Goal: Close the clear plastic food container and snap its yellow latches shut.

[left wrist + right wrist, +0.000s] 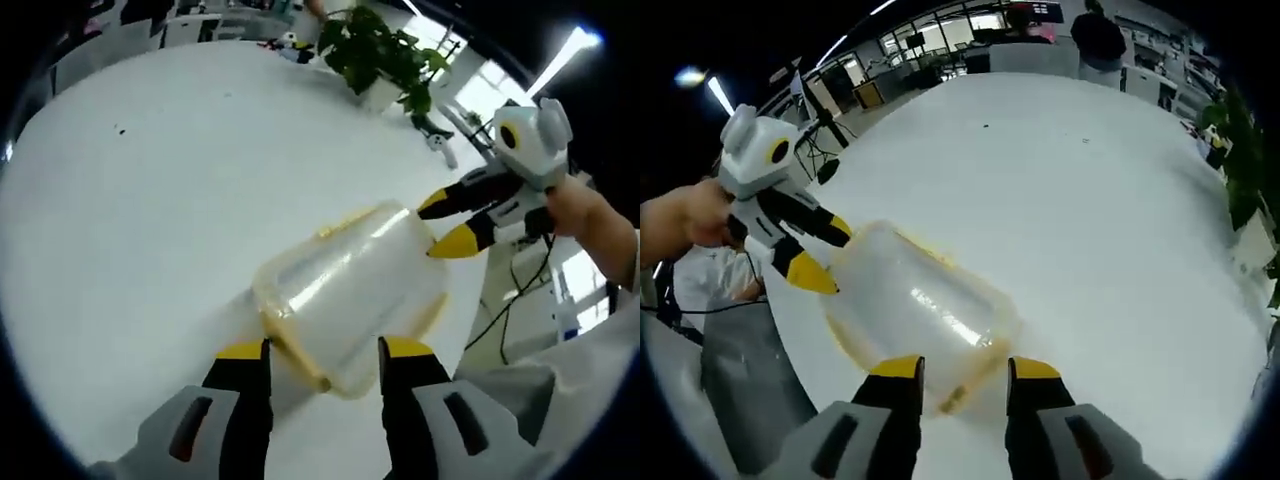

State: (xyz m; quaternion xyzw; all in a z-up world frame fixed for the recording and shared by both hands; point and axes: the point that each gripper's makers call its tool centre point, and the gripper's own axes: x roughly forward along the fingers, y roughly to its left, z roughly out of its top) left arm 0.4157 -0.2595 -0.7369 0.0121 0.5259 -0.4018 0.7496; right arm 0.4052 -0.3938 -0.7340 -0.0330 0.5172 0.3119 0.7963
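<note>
A clear plastic food container [350, 295] with yellow latches lies on the white table [150, 200] near its edge. One yellow latch [292, 345] runs along the end nearest my left gripper [325, 350], whose jaws stand open on either side of that end. My right gripper [442, 225] comes in from the right, its yellow tips open at the container's far corner. In the right gripper view the container [915, 305] lies just ahead of my open right gripper [965, 368], and my left gripper [827, 253] touches its far end.
A potted plant [385, 50] stands at the table's far side, also seen as a plant [1250, 200] at the right edge. The table edge [470, 300] runs beside the container, with cables and floor beyond. A hand [585, 215] holds the right gripper. A person [1098, 35] stands far back.
</note>
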